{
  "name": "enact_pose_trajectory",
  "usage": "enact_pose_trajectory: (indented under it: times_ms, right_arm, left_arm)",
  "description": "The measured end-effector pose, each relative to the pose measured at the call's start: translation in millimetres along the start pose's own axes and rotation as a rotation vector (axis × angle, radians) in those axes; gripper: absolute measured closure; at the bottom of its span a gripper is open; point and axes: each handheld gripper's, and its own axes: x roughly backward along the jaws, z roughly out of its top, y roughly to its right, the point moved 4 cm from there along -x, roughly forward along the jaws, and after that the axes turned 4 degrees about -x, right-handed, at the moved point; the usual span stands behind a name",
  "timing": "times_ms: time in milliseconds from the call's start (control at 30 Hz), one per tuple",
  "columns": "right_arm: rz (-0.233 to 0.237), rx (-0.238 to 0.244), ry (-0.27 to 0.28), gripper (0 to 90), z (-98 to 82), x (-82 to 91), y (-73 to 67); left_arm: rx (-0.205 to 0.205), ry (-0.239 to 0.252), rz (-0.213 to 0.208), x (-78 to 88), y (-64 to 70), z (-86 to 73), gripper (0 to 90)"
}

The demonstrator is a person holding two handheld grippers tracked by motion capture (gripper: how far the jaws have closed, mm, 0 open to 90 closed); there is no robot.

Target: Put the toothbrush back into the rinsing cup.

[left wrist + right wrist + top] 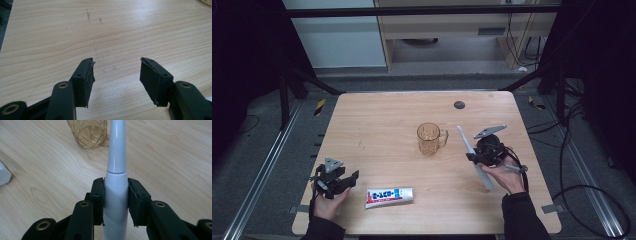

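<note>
**Black grippers and dark sleeves**

The left gripper [337, 181] is black, with a grey three-cornered plate on top. The right gripper [488, 150] is black too, with the same grey plate and a thin cable trailing off. Brass-coloured rings sit in the black jaws. Both sleeves are dark.

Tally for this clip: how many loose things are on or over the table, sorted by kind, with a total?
Mug, amber and see-through, on the table: 1
Toothbrush, white, clamped in the right gripper: 1
Toothpaste tube, white with blue and red print, lying flat: 1
Total: 3
</note>
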Motion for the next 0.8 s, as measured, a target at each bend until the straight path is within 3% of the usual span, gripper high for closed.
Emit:
enact_pose_trajectory:
  times_ms: [133, 200, 333, 567, 600, 800]
  right_arm:
    - [-0.007, -0.035, 0.085, 68.0, 4.9, 8.0, 2.9]
    - [-0.011, -0.040, 0.095, 68.0, 5.6, 9.0, 3.5]
    - [-0.024, -0.070, 0.172, 68.0, 10.1, 15.0, 4.7]
    - [-0.035, -0.114, 0.305, 68.0, 18.4, 22.1, 2.5]
    - [-0.037, -0.129, 0.348, 68.0, 21.6, 23.9, 1.7]
    - [-0.039, -0.152, 0.431, 68.0, 30.9, 25.4, -4.1]
  left_arm:
    - [0.001, 0.000, 0.000, 0.0, -0.2, 0.0, 43.6]
    - [0.001, 0.000, 0.001, 0.1, -0.2, 0.0, 43.6]
    - [0.001, 0.001, 0.001, 0.0, -0.2, -0.1, 43.6]
    - [0.001, 0.001, 0.001, -0.1, -0.1, -0.1, 43.5]
    - [0.001, 0.001, 0.001, -0.1, -0.1, -0.1, 43.6]
    - [0.001, 0.001, 0.000, -0.4, -0.3, -0.2, 43.6]
